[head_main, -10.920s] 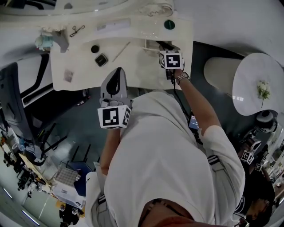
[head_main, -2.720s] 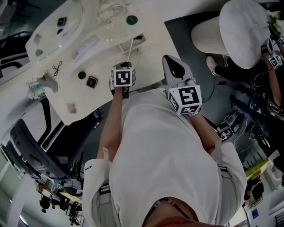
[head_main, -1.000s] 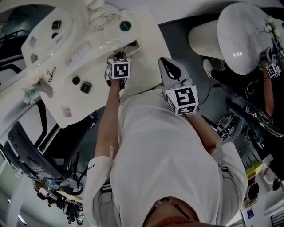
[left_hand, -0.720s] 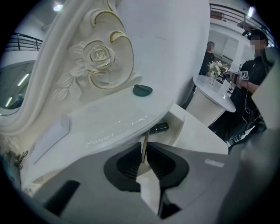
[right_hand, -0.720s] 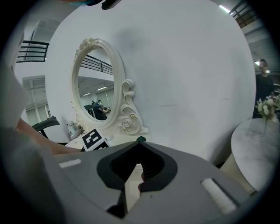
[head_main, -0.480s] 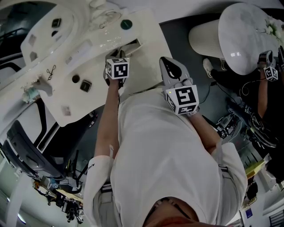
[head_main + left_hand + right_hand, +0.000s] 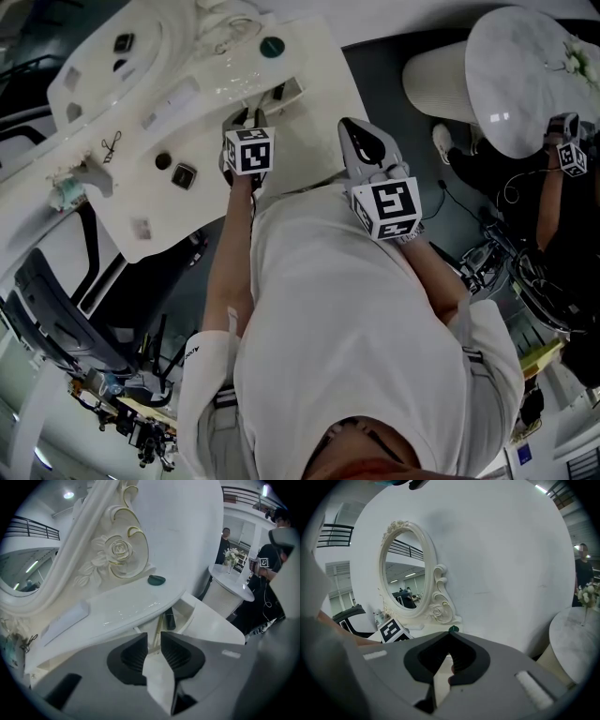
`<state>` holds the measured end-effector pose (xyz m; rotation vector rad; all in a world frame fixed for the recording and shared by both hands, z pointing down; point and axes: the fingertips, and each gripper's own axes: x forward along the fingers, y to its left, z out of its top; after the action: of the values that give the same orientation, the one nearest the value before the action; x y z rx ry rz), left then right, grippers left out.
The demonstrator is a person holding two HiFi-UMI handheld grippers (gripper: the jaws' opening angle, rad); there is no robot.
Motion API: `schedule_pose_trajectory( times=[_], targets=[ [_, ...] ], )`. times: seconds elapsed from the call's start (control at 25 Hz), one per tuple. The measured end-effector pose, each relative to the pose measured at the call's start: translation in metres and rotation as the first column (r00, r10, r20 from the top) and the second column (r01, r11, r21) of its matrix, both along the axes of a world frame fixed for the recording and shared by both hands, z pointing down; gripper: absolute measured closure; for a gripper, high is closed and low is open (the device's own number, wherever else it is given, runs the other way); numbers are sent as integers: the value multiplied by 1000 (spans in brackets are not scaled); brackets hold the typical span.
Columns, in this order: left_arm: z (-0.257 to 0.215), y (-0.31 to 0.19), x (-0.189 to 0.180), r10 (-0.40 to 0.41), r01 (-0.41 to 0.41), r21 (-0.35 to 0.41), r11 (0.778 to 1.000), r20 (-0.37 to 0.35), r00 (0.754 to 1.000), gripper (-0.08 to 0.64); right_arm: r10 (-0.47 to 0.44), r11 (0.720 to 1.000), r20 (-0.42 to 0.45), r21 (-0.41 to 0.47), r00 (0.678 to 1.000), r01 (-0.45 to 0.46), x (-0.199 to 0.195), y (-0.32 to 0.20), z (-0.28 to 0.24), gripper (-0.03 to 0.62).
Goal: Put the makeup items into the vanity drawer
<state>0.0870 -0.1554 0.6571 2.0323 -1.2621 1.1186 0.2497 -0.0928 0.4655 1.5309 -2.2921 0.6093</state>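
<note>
My left tongs have just been easing apart. The gap is narrow, nothing pinched, and the tips are over the open white drawer of the white vanity desk. A slim pale stick and a black tube lie inside. Right tongs are closed and empty, near the desk's front edge.

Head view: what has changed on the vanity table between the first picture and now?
The thin stick left the tabletop: the left gripper carried it to the open drawer, and its jaws have just been opening, with the stick between them. The right gripper drew back from the drawer, shut. The round pot and square compact stayed put.
</note>
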Motion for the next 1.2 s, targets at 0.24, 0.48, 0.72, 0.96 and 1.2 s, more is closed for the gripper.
schedule_pose_trajectory(
  times=[0.24,0.48,0.72,0.96,1.2],
  targets=[
    [-29,10,-3,-34,38,81,996,-54,998,552,-13,1000,-5,8,1000,13,-7,6,-3,584],
    [-71,26,-14,-44,66,175,982,-125,991,552,-47,999,-12,23,999,47,-27,11,-8,584],
    [-109,50,-39,-8,63,283,957,-190,982,554,-68,997,-14,31,998,68,-65,24,-15,584],
    [-163,82,-72,54,82,463,883,-273,961,554,-72,996,-12,51,997,73,-109,43,-25,584],
    [-194,114,-114,69,124,496,859,-353,933,554,-81,995,-12,64,997,82,-155,60,-32,584]
  ],
)
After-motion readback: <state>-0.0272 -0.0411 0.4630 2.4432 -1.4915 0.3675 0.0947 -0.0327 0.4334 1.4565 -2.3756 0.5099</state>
